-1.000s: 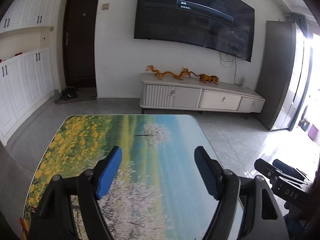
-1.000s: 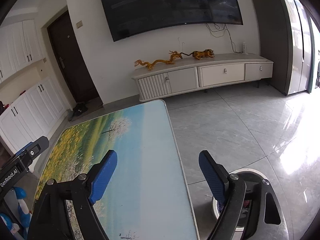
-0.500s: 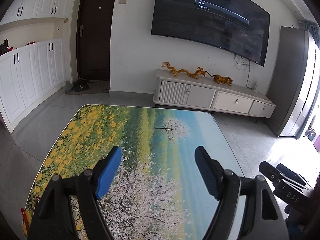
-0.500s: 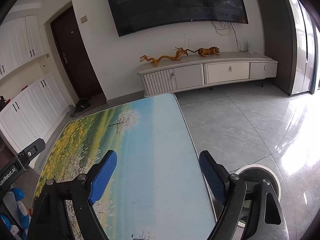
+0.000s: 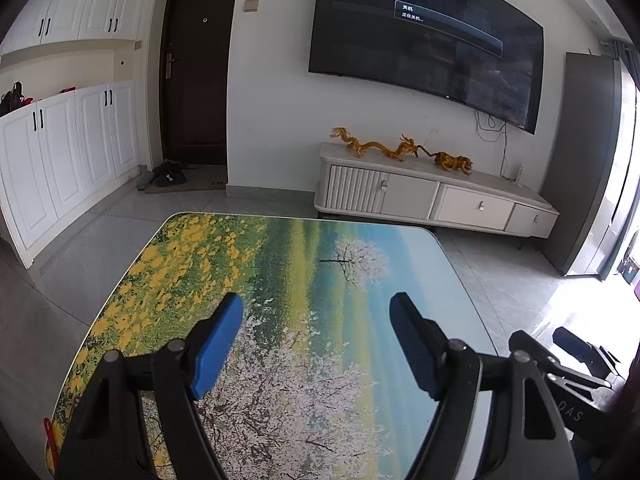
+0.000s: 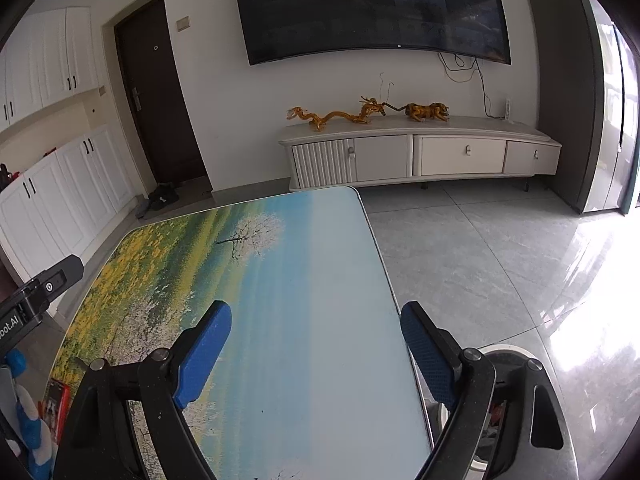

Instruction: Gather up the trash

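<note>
left wrist view: left gripper [image 5: 316, 344] fingers spread, empty, above a printed surface [image 5: 280, 280]. right gripper [image 6: 316, 354] likewise; white bin [image 6: 500, 360] beside the near right edge. red scrap [image 6: 56, 400] near left, possibly trash; stage unclear.

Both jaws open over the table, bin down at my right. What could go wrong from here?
1. The right gripper hangs over the table's right edge; swinging toward the bin could clip it.
2. The only likely trash, a red packet, sits at the near left corner beside the left gripper, easy to miss.
</note>
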